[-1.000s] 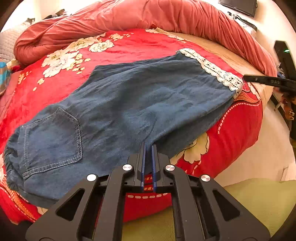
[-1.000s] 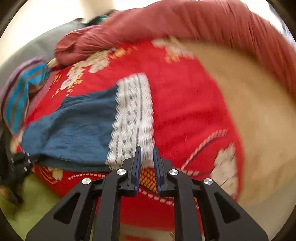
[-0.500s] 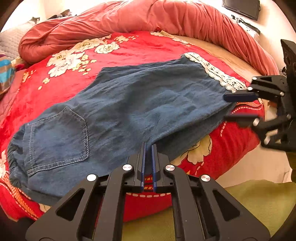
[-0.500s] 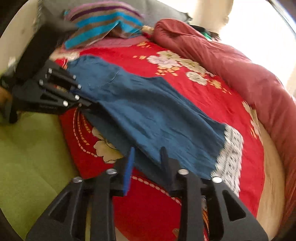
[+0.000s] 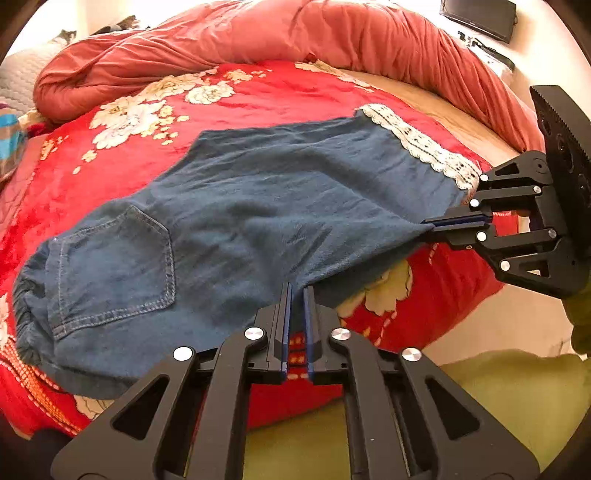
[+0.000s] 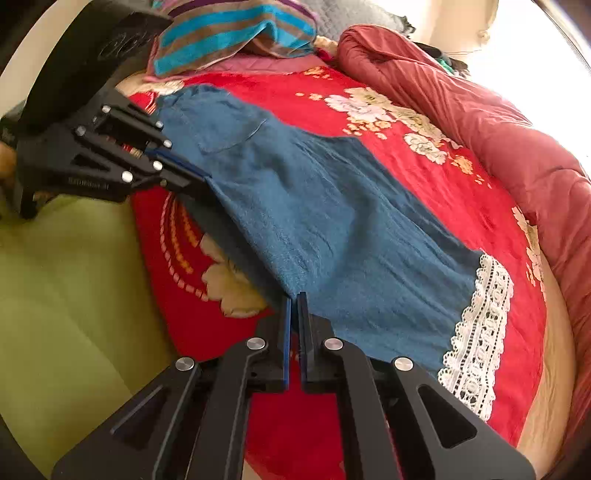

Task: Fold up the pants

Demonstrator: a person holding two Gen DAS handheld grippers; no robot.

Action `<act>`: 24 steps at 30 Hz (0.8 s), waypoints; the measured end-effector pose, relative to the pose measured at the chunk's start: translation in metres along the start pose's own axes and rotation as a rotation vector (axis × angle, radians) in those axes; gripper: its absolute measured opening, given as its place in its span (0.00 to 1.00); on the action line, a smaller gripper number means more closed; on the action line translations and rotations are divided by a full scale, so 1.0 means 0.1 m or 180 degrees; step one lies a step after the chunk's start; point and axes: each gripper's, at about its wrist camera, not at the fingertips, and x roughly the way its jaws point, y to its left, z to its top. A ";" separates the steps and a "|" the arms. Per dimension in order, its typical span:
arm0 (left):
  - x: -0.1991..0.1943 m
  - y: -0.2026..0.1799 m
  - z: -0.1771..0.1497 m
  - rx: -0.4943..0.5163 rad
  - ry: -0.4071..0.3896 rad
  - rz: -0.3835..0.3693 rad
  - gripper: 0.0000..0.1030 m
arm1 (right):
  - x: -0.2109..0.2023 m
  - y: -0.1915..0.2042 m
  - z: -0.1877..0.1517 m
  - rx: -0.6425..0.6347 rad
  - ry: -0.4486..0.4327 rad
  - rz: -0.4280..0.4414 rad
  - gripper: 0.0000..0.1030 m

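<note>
Blue denim pants (image 5: 277,221) with a back pocket and a white lace hem (image 5: 417,147) lie flat across a red bed. My left gripper (image 5: 297,291) is shut on their near edge, close to the middle of the leg. My right gripper (image 5: 430,225) comes in from the right and is shut on the same edge, just short of the lace. In the right wrist view the pants (image 6: 332,221) run from upper left to the lace hem (image 6: 480,325). There the right gripper (image 6: 294,299) pinches the edge, and the left gripper (image 6: 203,179) pinches it further up.
A red floral blanket (image 5: 258,99) covers the bed, with a rolled pink-red quilt (image 5: 295,33) along its far side. A striped cloth (image 6: 229,33) lies at the waist end. A green floor (image 5: 498,398) lies below the bed's near edge.
My right gripper swung from facing the lace hem to the pants' near edge, rolled over, opened, then shut on the fabric. My left gripper stayed in place, still pinching.
</note>
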 end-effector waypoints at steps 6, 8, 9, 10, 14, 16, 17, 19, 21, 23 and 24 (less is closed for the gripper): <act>-0.03 0.11 -0.05 -0.0125 0.0038 0.0030 0.13 | 0.10 -0.05 -0.06 0.0205 0.0122 0.0150 0.16; -0.13 0.17 -0.07 -0.0186 -0.0032 0.0037 0.26 | 0.00 -0.10 -0.07 0.0263 0.0039 0.0200 0.28; -0.20 0.22 -0.09 -0.0254 -0.0087 0.0045 0.28 | -0.10 -0.17 -0.08 0.0340 -0.0046 0.0216 0.32; -0.26 0.30 -0.11 -0.0352 -0.0144 0.0077 0.35 | -0.16 -0.23 -0.09 0.0410 -0.0107 0.0193 0.36; -0.49 0.71 -0.19 -0.0922 -0.0386 0.0318 0.55 | -0.28 -0.60 -0.13 0.0891 -0.0269 0.0029 0.41; -0.60 0.95 -0.25 -0.1232 -0.0496 0.0479 0.62 | -0.27 -0.77 -0.17 0.1126 -0.0262 -0.0061 0.42; -0.65 1.04 -0.27 -0.1349 -0.0535 0.0593 0.66 | -0.27 -0.82 -0.20 0.1184 -0.0242 -0.0107 0.42; -0.72 1.24 -0.33 -0.1595 -0.0599 0.0880 0.73 | -0.25 -0.91 -0.25 0.1296 -0.0223 -0.0148 0.45; -0.70 1.35 -0.36 -0.1734 -0.0549 0.1061 0.73 | -0.22 -0.96 -0.29 0.1344 -0.0188 -0.0211 0.49; -0.57 1.45 -0.38 -0.1834 -0.0379 0.1167 0.74 | -0.19 -1.00 -0.32 0.1369 -0.0165 -0.0238 0.49; -0.54 1.48 -0.40 -0.1833 -0.0320 0.1196 0.74 | -0.16 -1.02 -0.34 0.1395 -0.0144 -0.0240 0.49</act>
